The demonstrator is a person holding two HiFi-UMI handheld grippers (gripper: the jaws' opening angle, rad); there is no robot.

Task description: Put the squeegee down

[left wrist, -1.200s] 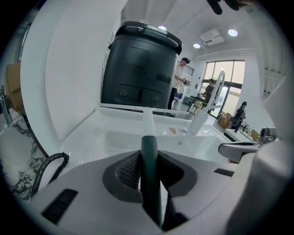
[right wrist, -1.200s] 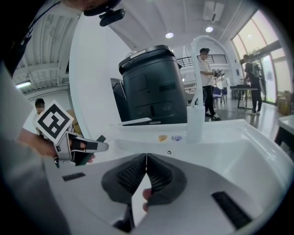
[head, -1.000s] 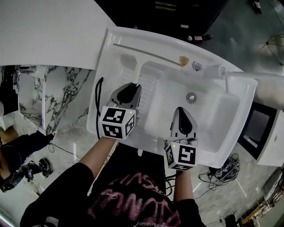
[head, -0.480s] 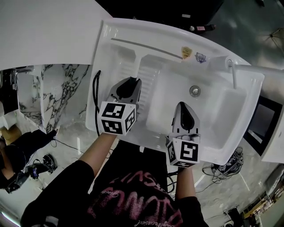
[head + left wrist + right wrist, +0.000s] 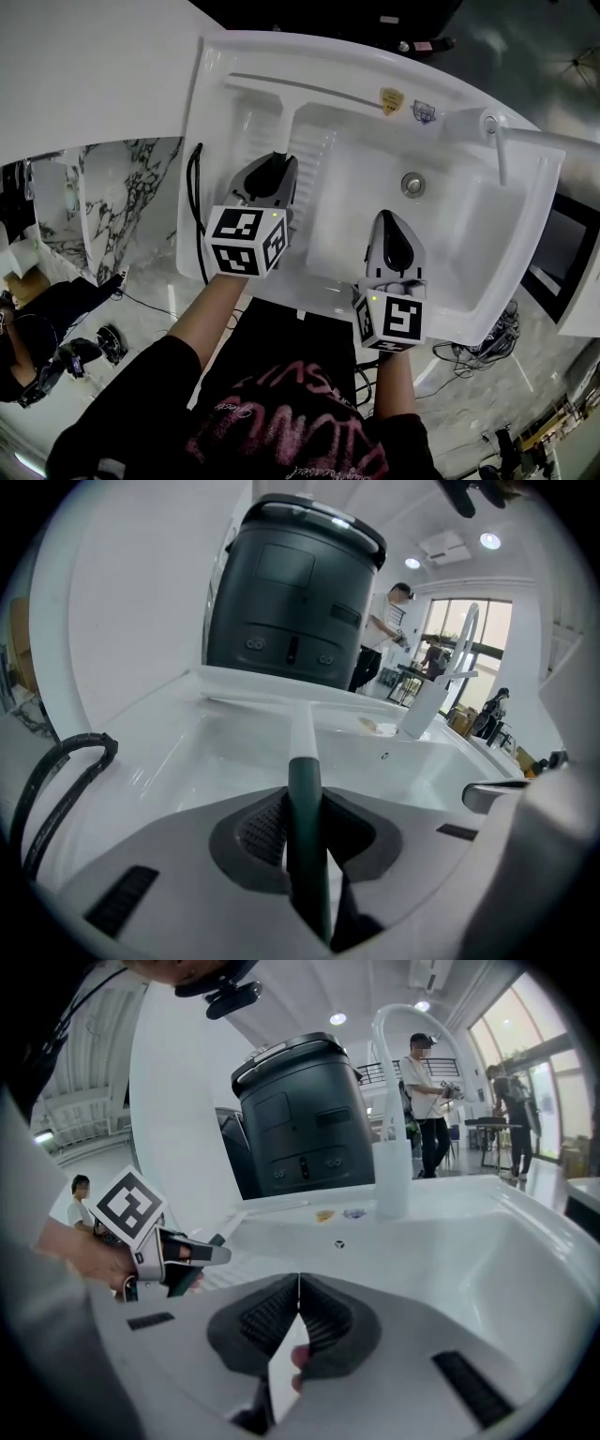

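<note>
The squeegee has a long blade (image 5: 300, 87) lying along the back ledge of the white sink unit (image 5: 525, 253), and a white shaft that ends in a dark green handle (image 5: 302, 761). My left gripper (image 5: 275, 161) is shut on that handle over the ribbed draining board. In the left gripper view the handle runs straight out between the pads of the left gripper (image 5: 305, 803) toward the blade (image 5: 253, 702). My right gripper (image 5: 387, 217) hovers over the basin's near side, shut with nothing in it. The right gripper (image 5: 298, 1288) shows its pads meeting, with the left gripper (image 5: 202, 1253) off to the left.
A white faucet (image 5: 497, 150) stands at the basin's right, and the drain (image 5: 412, 184) is in the basin floor. A black cable (image 5: 192, 216) hangs over the sink's left rim. A dark bin (image 5: 291, 602) stands behind the sink. People (image 5: 427, 1101) stand far back.
The head view has shifted a little. Both grippers keep about the same places over the sink, and the left stays shut on the squeegee handle.
</note>
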